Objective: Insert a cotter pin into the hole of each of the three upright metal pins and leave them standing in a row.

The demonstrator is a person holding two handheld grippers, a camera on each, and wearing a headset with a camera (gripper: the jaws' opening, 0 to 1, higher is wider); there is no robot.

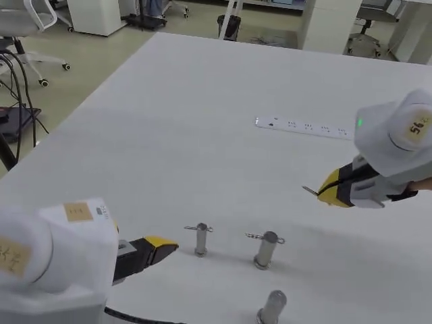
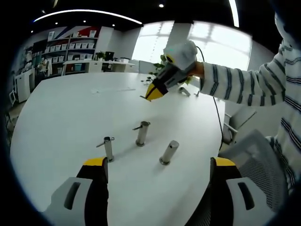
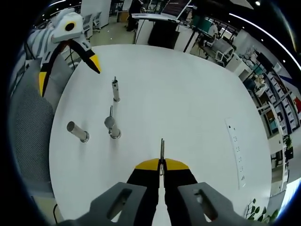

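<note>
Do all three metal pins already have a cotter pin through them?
No, the nearest metal pin has none; the left pin and the middle pin each carry one.

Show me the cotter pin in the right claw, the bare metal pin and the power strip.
cotter pin (image 3: 162,149), right gripper view: middle of its shaft.
bare metal pin (image 1: 272,307), head view: its side.
power strip (image 1: 304,127), head view: middle of its top face.

The left gripper (image 3: 69,73) and right gripper (image 1: 327,192) have white bodies, black jaws, yellow tips, tan stickers; the sleeve (image 2: 240,82) is striped.
</note>
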